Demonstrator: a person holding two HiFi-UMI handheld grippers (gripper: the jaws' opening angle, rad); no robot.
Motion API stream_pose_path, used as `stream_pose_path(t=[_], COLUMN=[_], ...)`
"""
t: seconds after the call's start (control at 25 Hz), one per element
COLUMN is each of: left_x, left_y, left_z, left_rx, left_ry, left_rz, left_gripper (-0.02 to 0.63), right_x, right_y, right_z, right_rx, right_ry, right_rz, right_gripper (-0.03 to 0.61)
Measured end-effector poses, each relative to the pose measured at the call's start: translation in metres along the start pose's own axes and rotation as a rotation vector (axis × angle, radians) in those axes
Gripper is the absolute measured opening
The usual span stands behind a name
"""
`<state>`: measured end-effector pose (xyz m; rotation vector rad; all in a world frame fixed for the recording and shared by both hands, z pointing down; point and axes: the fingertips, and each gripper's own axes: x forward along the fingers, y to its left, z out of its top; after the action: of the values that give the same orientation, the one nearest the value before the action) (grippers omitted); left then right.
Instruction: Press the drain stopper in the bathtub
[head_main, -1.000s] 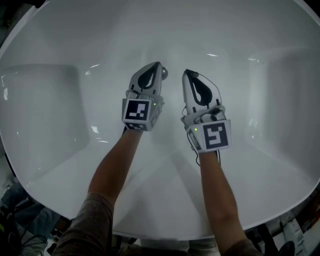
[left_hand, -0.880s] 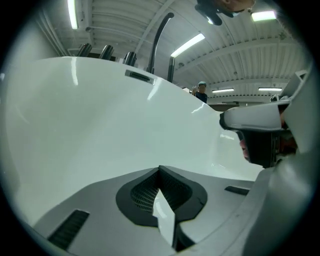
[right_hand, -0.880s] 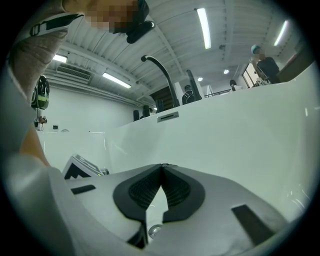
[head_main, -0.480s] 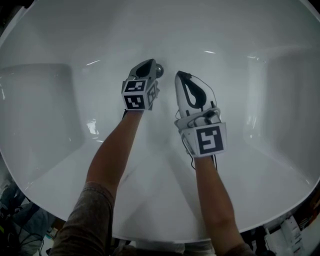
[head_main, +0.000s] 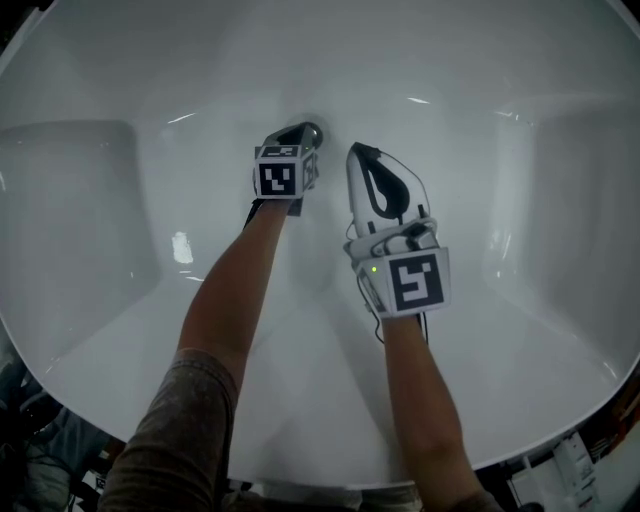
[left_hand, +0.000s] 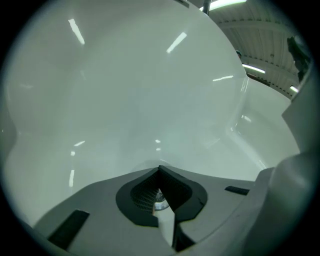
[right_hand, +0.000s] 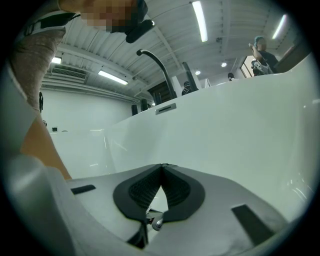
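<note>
Left gripper (head_main: 301, 134), fingers pressed together, sits over the drain stopper (head_main: 316, 130): judged rigid, slick metal; push squarely at its centre. Right gripper (head_main: 359, 151) fingers likewise together.

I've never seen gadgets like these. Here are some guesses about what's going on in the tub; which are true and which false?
1. Both grippers are down inside the white bathtub. True.
2. In the head view, the left gripper has its tip right at the drain stopper. True.
3. The right gripper is clamped on a sponge. False: its jaws are together with nothing between them.
4. The left gripper's jaws are spread wide apart. False: the left gripper view shows them closed together and empty.
5. The right gripper is the one nearer the stopper. False: it lies beside the left gripper, off to the stopper's right.
</note>
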<state>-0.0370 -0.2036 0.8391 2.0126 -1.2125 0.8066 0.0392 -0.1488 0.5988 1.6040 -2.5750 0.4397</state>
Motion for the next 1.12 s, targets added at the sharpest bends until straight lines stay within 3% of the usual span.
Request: stream_pose_path(t=[0.32,0.64,0.8,0.96,1.12], left_x=[0.014,0.015,0.022,0.018,0.012], left_y=[0.001,0.002,0.005,0.009,0.008], left_z=[-0.033,-0.039,-0.04,-0.041,-0.033], left_rx=[0.033,0.016,0.049,-0.006,-0.042], left_ry=[0.14,0.181,0.186,0.245,0.201], left_rz=[0.024,0.048,0.071,0.056,0.058], left_gripper=[0.005,0.005,0.005,0.005,0.005], right_x=[0.001,0.0,-0.001,-0.002,-0.001], right_y=[0.004,0.005,0.005,0.005,0.001], right_z=[-0.002,-0.013,-0.015,-0.015,-0.016], right_rx=[0.009,0.043,0.045,0.045,0.044], right_ry=[0.017,0.048,0.056,0.064,0.063], right_rz=[0.019,0.028,0.027,0.024,0.018], right_gripper=[-0.005,-0.005,-0.005,-0.005,-0.005])
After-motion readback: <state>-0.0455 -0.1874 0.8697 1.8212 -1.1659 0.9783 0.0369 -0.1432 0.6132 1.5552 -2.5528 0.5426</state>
